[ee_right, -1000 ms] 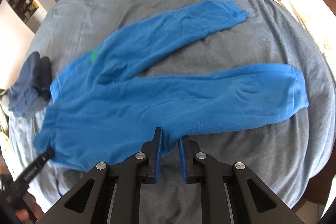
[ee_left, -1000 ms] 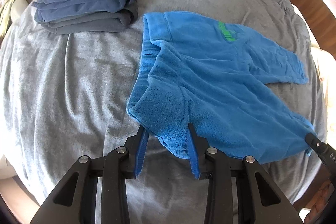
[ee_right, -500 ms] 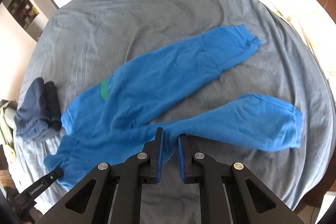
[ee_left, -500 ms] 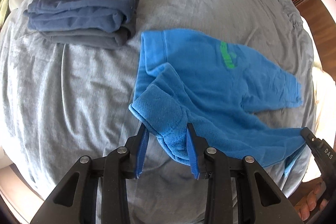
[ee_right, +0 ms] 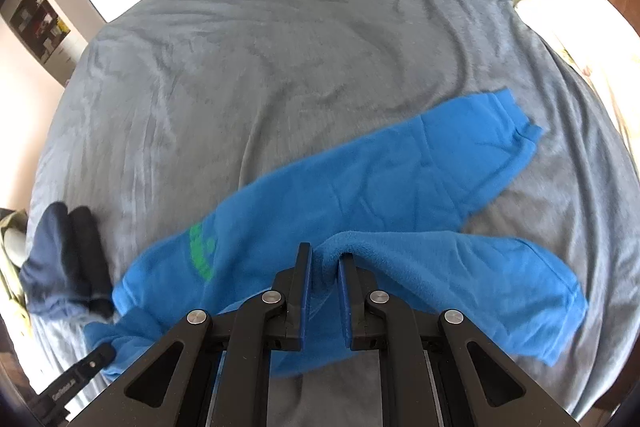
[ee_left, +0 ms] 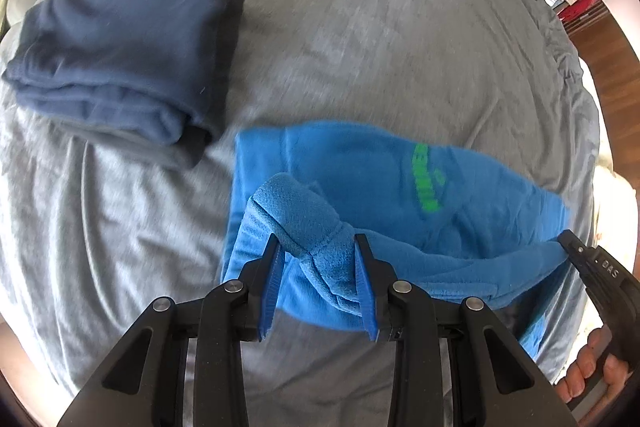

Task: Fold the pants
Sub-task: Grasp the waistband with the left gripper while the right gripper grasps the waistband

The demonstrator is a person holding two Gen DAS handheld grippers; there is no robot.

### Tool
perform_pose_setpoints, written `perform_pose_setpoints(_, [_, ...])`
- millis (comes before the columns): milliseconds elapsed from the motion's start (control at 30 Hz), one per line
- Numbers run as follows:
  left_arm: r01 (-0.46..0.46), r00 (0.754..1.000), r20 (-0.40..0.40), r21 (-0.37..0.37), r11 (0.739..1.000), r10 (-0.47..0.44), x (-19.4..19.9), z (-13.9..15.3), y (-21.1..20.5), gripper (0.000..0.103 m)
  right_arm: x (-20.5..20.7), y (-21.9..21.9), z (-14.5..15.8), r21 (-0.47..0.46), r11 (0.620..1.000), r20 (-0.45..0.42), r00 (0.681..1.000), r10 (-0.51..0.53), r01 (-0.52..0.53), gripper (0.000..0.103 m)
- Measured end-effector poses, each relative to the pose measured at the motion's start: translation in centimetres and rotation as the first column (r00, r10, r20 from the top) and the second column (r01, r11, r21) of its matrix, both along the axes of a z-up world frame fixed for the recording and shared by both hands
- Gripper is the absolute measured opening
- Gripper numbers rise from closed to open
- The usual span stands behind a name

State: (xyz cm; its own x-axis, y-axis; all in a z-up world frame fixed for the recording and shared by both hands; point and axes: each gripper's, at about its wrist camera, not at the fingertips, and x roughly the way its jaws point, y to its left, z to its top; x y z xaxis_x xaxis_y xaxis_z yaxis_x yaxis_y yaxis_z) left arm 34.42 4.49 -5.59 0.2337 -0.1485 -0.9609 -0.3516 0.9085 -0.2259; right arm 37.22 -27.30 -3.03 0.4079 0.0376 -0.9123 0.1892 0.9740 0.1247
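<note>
At ten o'clock in the left wrist view, folded navy clothes (ee_left: 120,47) lie on the grey bed (ee_left: 360,27). The left tongs (ee_left: 316,259) clamp the blue pants (ee_left: 360,179) at the waistband, lifted at centre. The right tongs (ee_right: 323,267) pinch a leg fold at six o'clock.

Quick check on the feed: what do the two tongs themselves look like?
Both tongs, left and right, have matte black angular linkage arms with round silver pivot screws and blue pads lining the fingers' inner faces. The right tongs' housing carries small white lettering; a bare hand grips its handle.
</note>
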Motion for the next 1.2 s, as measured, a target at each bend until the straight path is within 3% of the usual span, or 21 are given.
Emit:
perform_pose_setpoints(133, [0.044,0.998,0.038,0.004,0.999,-0.044,1.8,-0.6,-0.6,0.035,2.4,-0.3,-1.2,0.0,1.0,-0.002,1.0,-0.012,0.012,0.013])
perform_pose_setpoints(233, [0.127,0.991,0.051,-0.016,0.992,-0.127,2.8,-0.9,-1.1,0.04,3.8,-0.7,-2.2,-0.015,1.0,-0.006,1.0,-0.027,0.027,0.013])
perform_pose_setpoints(400, [0.249,0.962,0.114,0.018,0.968,-0.249,3.0,0.3,-1.3,0.063,5.4,-1.3,-4.0,-0.053,0.997,-0.024,0.998,-0.058,0.057,0.013])
perform_pose_setpoints(600, [0.344,0.922,0.147,0.109,0.933,-0.358,3.4,0.7,-0.4,0.065,6.7,-0.3,-5.4,-0.128,0.99,-0.034,0.997,-0.062,0.057,0.013])
perform_pose_setpoints(767, [0.37,0.905,0.152,0.177,0.912,-0.397,4.3,-1.3,0.6,0.063,7.3,0.5,-6.3,-0.167,0.984,-0.041,0.996,-0.076,0.069,0.013])
perform_pose_setpoints(833, [0.365,0.908,0.152,0.168,0.916,-0.39,4.8,-2.4,1.2,0.06,7.4,0.8,-6.5,-0.198,0.978,-0.04,0.996,-0.074,0.065,0.013])
perform_pose_setpoints(900, [0.348,0.918,0.154,0.136,0.928,-0.367,5.2,-3.3,1.7,0.05,7.5,1.1,-6.9,-0.219,0.974,-0.039,0.997,-0.067,0.057,0.013])
perform_pose_setpoints(1000, [0.326,0.932,0.157,0.025,0.945,-0.326,5.8,-4.9,2.2,0.04,7.5,1.4,-7.3,-0.242,0.969,-0.04,0.997,-0.059,0.047,0.013])
perform_pose_setpoints(1200, [0.273,0.955,0.139,-0.067,0.96,-0.262,6.3,-7.4,2.4,0.04,7.5,1.4,-7.5,-0.245,0.968,-0.038,0.998,-0.058,0.047,0.013])
